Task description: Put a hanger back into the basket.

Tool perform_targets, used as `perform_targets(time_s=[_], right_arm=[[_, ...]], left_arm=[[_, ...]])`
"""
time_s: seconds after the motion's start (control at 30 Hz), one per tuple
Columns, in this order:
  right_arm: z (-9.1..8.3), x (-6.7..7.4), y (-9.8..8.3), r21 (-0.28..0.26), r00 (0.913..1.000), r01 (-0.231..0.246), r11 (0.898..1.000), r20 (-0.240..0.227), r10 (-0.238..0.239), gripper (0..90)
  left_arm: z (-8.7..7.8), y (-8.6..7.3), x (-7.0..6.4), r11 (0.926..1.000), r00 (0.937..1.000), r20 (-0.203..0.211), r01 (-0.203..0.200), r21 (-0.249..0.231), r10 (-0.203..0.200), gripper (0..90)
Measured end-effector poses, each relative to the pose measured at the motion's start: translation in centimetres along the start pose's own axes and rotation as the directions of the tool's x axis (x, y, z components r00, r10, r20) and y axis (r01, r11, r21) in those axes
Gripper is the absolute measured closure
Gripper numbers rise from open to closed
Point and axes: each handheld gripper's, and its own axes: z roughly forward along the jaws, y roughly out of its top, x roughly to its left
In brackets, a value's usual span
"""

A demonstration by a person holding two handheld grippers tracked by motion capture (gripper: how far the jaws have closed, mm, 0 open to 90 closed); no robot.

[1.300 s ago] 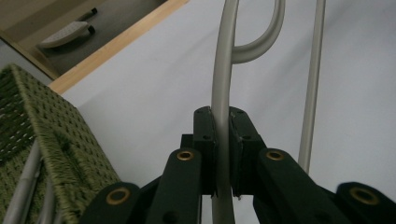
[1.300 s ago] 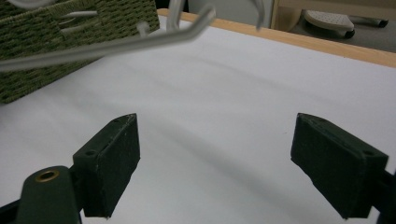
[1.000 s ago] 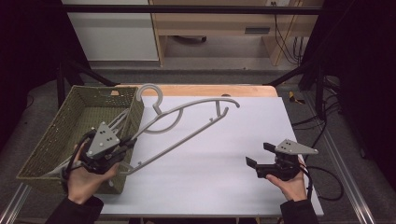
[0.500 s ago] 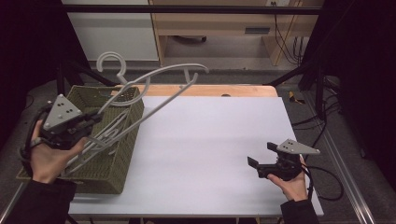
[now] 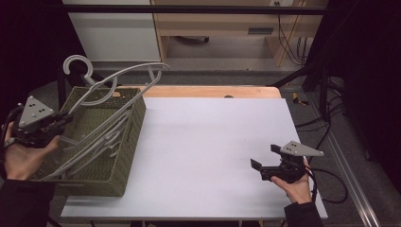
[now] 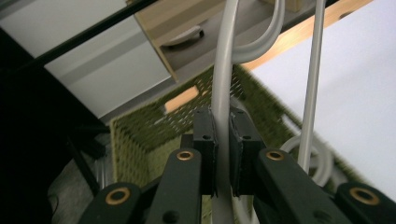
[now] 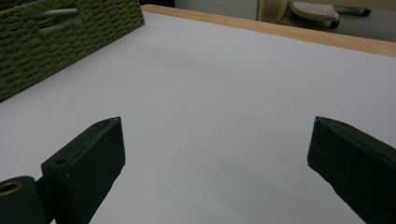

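A grey plastic hanger (image 5: 137, 67) hangs tilted in the air over the olive woven basket (image 5: 128, 156) at the table's left. Its hook (image 5: 75, 57) points up and away. My left gripper (image 5: 45, 125) is shut on the hanger's lower end, beside the basket's left rim. In the left gripper view the pads (image 6: 205, 135) pinch the grey bar (image 6: 223, 70), with the basket (image 6: 140, 130) below. My right gripper (image 5: 265, 157) rests low at the table's front right. Its jaws have just been opening and stand open with nothing between them (image 7: 215, 140).
More grey hangers (image 5: 101, 142) lie inside the basket. The white table top (image 5: 213, 142) stretches between the basket and my right hand. A wooden strip (image 5: 213, 91) edges the far side. Cabinets and cables stand beyond the table.
My left gripper has carried the hanger leftward off the table and up over the basket. The right hand has stayed where it was.
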Motion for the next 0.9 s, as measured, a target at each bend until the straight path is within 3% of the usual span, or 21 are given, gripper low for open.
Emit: perform_targets(time_s=[0.17,0.5,0.67,0.9], right_arm=[[0.0,0.0,0.0,0.003,1.0,0.001,1.0,0.0,-0.001,4.6],[0.1,0.0,0.0,0.007,1.0,0.002,1.0,0.004,-0.002,4.4],[0.1,0.0,0.0,0.008,1.0,0.001,1.0,0.004,-0.001,4.4],[0.1,0.0,0.0,0.008,1.0,0.001,1.0,0.004,-0.001,4.3]], left_arm=[[0.6,-1.9,1.8,0.9989,0.9991,-0.032,0.03,0.037,-0.029,82.9],[1.7,-5.0,3.6,0.9931,0.9956,-0.092,0.031,0.114,-0.02,82.9],[1.8,-6.0,3.9,0.9897,0.9939,-0.11,0.019,0.142,-0.003,82.9],[2.4,-7.2,3.9,0.9794,0.9888,-0.144,-0.008,0.202,0.037,82.8]])
